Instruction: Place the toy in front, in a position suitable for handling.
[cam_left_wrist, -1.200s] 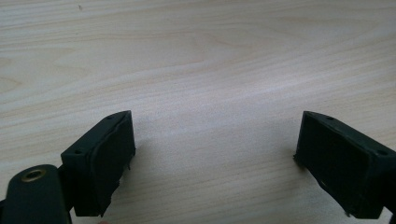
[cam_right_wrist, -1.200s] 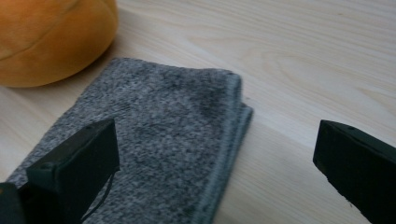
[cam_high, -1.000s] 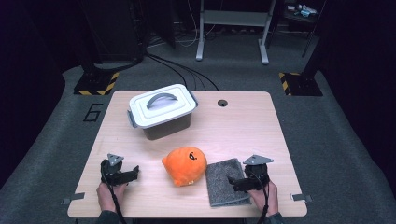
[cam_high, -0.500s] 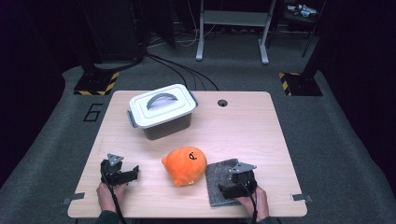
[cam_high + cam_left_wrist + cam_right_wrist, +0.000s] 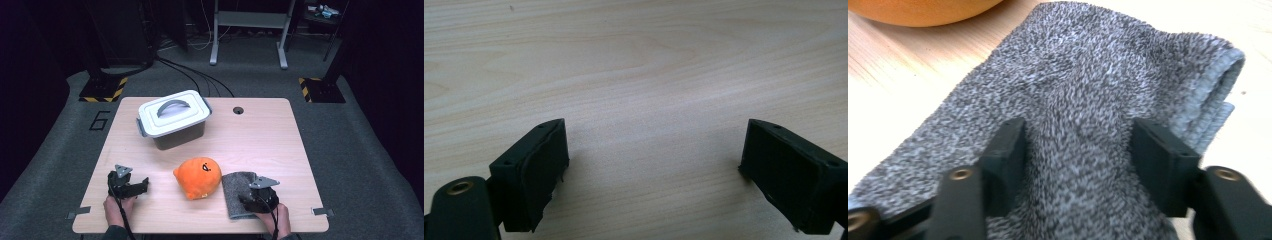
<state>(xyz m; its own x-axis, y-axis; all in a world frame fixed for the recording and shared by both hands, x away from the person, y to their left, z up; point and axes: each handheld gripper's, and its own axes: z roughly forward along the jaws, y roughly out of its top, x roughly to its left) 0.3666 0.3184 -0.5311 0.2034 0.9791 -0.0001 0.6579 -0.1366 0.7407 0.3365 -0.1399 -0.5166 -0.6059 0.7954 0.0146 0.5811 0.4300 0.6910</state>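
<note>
So over on the left, the left gripper [image 5: 131, 187] sits low on the light wood surface [image 5: 260, 140] near the front edge, held by the person's left hand [image 5: 116, 210], with its cable trailing back off the edge. In the left gripper view its fingers [image 5: 531, 175] are spread wide with nothing but bare wood grain between them. Back behind it, toward the far left part of the surface, there's a grey storage box [image 5: 173, 122] with a white lid and a grey handle on top, latches down on the sides as far as I can tell. Moving toward the middle, an orange plush toy [image 5: 198, 177] lies on the surface with a little dark face mark on top, well apart from the box. Just beside it on the right, touching or very nearly, is a folded grey towel [image 5: 237, 192], fuzzy and speckled. The right gripper [image 5: 257, 200] is right on top of the towel's near end, held by the right hand [image 5: 277, 222]. In the right gripper view the fingers [image 5: 1008, 155] are at a medium gap with a raised ridge of towel [image 5: 1083, 100] bunched up between them, fabric pressing against both inner faces, so it's pinching the cloth. The orange toy [image 5: 923, 10] peeks in at that view's top left corner. There's also a small round hole [image 5: 238, 110] in the surface near the far edge.
</note>
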